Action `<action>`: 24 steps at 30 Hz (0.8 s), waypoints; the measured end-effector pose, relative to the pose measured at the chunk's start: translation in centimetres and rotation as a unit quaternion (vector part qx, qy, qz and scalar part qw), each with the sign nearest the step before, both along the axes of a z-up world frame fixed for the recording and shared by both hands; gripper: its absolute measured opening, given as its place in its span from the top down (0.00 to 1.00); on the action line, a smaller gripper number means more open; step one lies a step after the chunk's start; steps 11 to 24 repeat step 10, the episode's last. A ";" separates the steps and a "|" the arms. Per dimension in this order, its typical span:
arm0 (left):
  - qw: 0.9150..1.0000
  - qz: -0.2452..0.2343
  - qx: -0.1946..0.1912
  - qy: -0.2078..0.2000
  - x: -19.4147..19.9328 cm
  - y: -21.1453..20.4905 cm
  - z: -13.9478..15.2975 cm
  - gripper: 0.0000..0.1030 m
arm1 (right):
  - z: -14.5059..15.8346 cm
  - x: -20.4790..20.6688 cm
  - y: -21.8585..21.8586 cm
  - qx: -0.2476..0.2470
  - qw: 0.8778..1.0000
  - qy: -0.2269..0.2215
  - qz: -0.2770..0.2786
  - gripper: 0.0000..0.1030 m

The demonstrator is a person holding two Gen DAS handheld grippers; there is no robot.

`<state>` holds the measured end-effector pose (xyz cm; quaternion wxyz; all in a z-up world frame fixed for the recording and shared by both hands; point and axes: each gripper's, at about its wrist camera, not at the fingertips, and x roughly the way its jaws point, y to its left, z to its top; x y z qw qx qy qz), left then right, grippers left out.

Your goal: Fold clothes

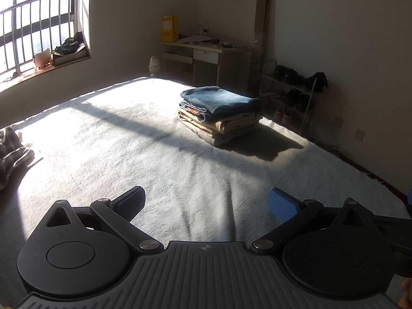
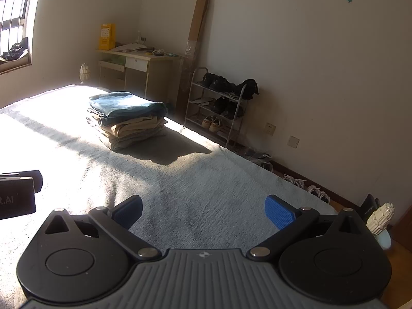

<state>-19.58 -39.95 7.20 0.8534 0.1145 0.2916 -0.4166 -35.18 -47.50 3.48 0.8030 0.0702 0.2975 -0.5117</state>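
Note:
A stack of folded clothes (image 1: 220, 114), blue denim on top of beige pieces, rests on the far right part of a bed covered by a pale fuzzy blanket (image 1: 154, 159). The same stack (image 2: 126, 118) shows in the right wrist view. A crumpled striped garment (image 1: 11, 152) lies at the bed's left edge. My left gripper (image 1: 206, 204) hovers over the near part of the bed, open, nothing between its blue pads. My right gripper (image 2: 203, 212) is likewise open and empty over the blanket (image 2: 193, 193). The left gripper's black body (image 2: 16, 195) appears at the left edge.
A desk (image 1: 206, 59) with a yellow box stands past the bed's far end. A shoe rack (image 1: 291, 92) stands against the right wall, with loose shoes (image 2: 296, 180) on the floor beside the bed. A barred window (image 1: 38, 25) is at left. A bedpost finial (image 2: 381, 217) rises at near right.

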 end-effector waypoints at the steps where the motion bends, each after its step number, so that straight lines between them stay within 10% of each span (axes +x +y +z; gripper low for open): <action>1: 1.000 0.000 0.000 0.000 0.0 0.0 0.0 0.00 | 0.0 0.0 0.0 0.000 1.000 0.000 0.000 0.00; 24: 1.000 0.000 0.001 0.000 0.0 0.1 0.1 0.00 | 0.0 -0.1 0.1 0.001 1.000 -0.001 -0.001 0.00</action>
